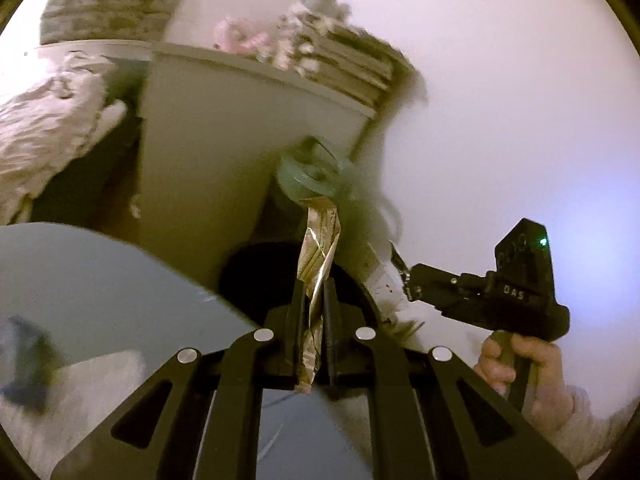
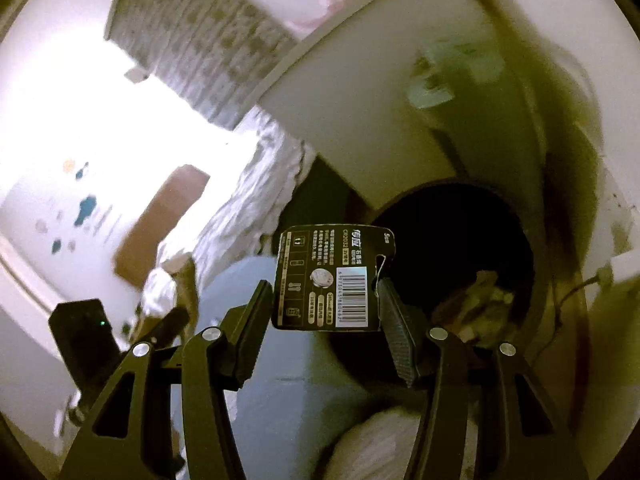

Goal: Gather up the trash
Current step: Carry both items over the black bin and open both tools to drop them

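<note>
My left gripper is shut on a crumpled silver foil wrapper that sticks up between its fingers, above the round black trash bin. My right gripper has its fingers spread wide, with a black battery card with a barcode between them; the card touches the right finger and I cannot tell if it is gripped. The bin's dark opening lies just beyond the card, with crumpled trash inside. The right gripper also shows in the left wrist view, held by a hand.
A white cabinet stands behind the bin, with books and pink items on top. A greenish roll lies beside the cabinet. A bed with patterned bedding is at left. A grey-blue surface is below the grippers.
</note>
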`<state>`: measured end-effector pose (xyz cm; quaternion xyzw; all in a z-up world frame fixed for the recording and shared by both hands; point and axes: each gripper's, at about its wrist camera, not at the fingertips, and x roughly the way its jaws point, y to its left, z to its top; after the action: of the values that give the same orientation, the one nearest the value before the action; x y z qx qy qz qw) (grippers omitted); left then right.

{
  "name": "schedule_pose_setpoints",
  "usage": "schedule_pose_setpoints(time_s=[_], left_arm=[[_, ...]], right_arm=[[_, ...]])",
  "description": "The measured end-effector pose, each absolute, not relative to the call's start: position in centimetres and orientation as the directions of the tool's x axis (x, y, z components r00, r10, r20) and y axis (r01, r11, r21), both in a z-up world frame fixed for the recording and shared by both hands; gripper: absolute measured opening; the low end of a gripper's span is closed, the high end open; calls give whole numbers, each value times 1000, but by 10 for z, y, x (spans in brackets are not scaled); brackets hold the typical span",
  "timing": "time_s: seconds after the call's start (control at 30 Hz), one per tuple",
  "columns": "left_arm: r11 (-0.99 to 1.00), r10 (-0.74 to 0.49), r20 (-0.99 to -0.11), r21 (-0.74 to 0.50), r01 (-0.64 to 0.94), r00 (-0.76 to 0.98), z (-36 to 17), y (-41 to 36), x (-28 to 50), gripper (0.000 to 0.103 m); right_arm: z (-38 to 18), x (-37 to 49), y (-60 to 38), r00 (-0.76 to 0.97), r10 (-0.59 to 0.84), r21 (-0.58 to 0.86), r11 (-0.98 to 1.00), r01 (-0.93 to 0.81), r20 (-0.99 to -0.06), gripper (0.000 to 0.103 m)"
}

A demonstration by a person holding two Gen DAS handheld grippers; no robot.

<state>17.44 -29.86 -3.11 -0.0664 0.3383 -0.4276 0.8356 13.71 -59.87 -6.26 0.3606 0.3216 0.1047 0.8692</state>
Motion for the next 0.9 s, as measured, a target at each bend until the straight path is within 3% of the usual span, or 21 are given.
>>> schedule_pose_setpoints(time_s=[0.27,0.73,0.83,0.87,0.9], left_arm=[[594,-752,-581,-392,703,312,-57,-370,198,10],[619,-726,-614,-386,684,309,-73,-386,210,10],[621,-721,-624,-388,681,302,-75,-388,212,13],[624,-711,-637,-378,684,297,-76,-391,214,18],[631,-698,-651,-362,686,299,-76,-394,215,31]], right_arm=[[-92,147,-629,787,388,728,677,109,-479,54],[-118,154,-643,774,400,745,653,136,-491,55],[-117,154,-642,774,399,746,651,139,-492,57],[-117,154,-642,769,403,748,649,142,-496,60],[-117,155,-642,764,407,748,647,146,-501,62]])
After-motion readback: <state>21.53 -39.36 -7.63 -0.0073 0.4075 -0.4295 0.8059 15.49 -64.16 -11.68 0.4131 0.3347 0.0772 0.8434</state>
